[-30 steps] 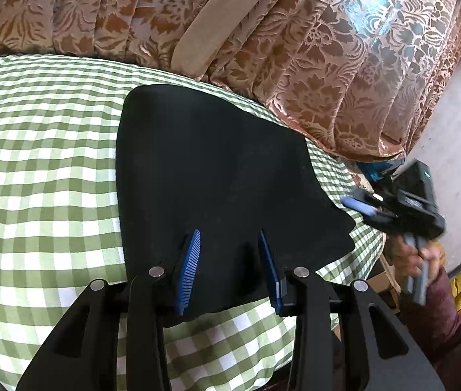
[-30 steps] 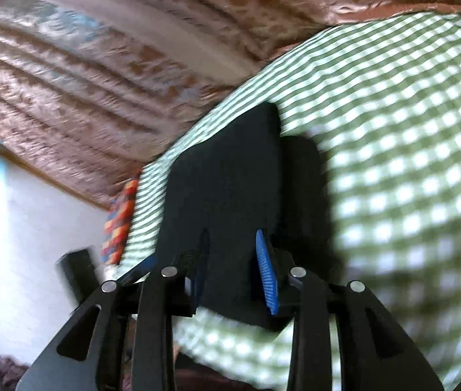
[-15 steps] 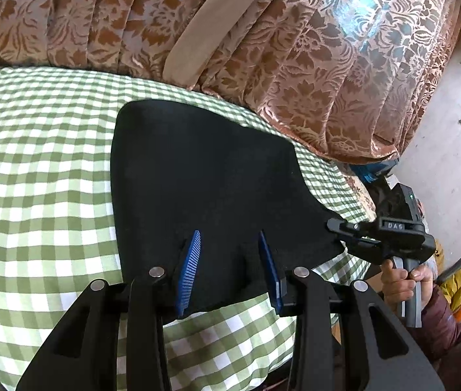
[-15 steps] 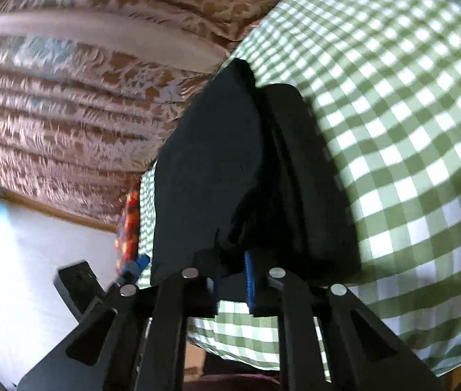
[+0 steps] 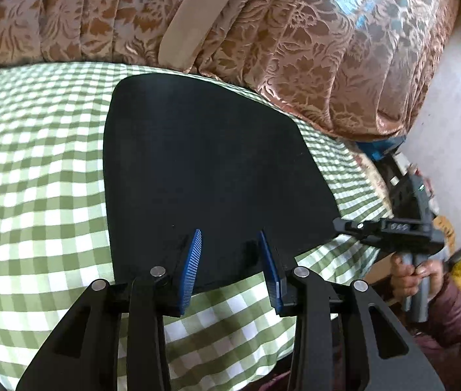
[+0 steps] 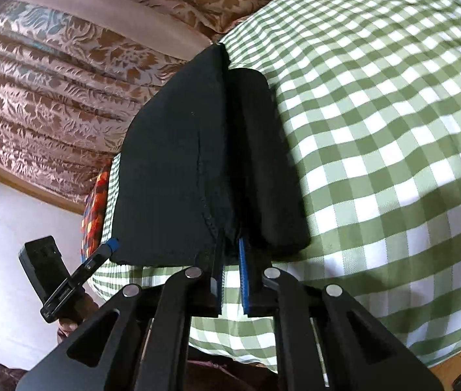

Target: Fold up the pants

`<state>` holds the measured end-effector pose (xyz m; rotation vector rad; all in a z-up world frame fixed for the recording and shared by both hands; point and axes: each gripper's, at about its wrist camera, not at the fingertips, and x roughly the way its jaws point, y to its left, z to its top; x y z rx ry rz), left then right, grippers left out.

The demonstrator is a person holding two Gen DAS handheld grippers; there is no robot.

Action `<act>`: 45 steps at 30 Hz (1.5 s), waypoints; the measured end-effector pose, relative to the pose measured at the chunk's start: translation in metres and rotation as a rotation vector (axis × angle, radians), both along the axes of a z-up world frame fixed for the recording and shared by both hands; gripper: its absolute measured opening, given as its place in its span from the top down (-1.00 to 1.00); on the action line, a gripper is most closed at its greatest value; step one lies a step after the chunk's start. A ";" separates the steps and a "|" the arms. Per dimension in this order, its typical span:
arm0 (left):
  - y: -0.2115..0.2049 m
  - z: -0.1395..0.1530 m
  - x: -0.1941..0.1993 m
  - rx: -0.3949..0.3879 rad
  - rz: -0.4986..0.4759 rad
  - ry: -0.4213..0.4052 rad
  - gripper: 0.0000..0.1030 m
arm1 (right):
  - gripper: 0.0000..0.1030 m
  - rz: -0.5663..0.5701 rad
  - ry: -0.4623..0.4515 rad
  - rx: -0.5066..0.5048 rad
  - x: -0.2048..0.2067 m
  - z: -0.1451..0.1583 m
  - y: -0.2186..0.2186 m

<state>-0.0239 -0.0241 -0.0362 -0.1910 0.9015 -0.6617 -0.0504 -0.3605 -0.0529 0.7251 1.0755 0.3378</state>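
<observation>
Black pants lie already folded into a flat dark panel on the green-checked surface, near its front edge, curtain behind. Right tongs are clamped shut on the near corner of the pants, pads pinching the seamed hem; likely gripping there to lift that edge and carry it over for another fold. In the right wrist view the cloth rises in a ridge from the pinch, so the corner looks slightly raised. Left tongs stand partly open over the near hem, blue pads either side of the edge but not pressing it as far as I can see; probably lined up to take the other corner so both ends lift evenly. Hard to tell: how many layers the pants have, where waistband or legs are, all one black mass. Whether the left pads touch fabric is unclear. The person's hand on the right handle is partly cut off, and things beyond the surface's right edge are blurred.
</observation>
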 end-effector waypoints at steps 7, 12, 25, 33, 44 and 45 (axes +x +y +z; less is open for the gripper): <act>-0.007 0.020 0.001 0.136 0.067 -0.095 0.31 | 0.23 0.026 -0.120 -0.199 0.009 0.054 0.013; -0.015 0.024 0.005 0.223 0.102 -0.147 0.31 | 0.05 0.047 -0.210 -0.233 0.045 0.080 0.048; -0.025 0.014 0.010 0.311 0.123 -0.148 0.07 | -0.03 -0.090 -0.137 -0.367 0.132 0.040 0.075; -0.037 0.004 0.008 0.342 0.103 -0.165 0.06 | -0.05 -0.129 -0.160 -0.422 0.141 -0.002 0.060; -0.036 0.005 0.003 0.364 0.143 -0.176 -0.12 | -0.08 -0.097 -0.187 -0.408 0.119 0.025 0.063; -0.034 0.005 0.003 0.361 0.147 -0.174 -0.13 | -0.08 -0.092 -0.193 -0.404 0.113 0.029 0.064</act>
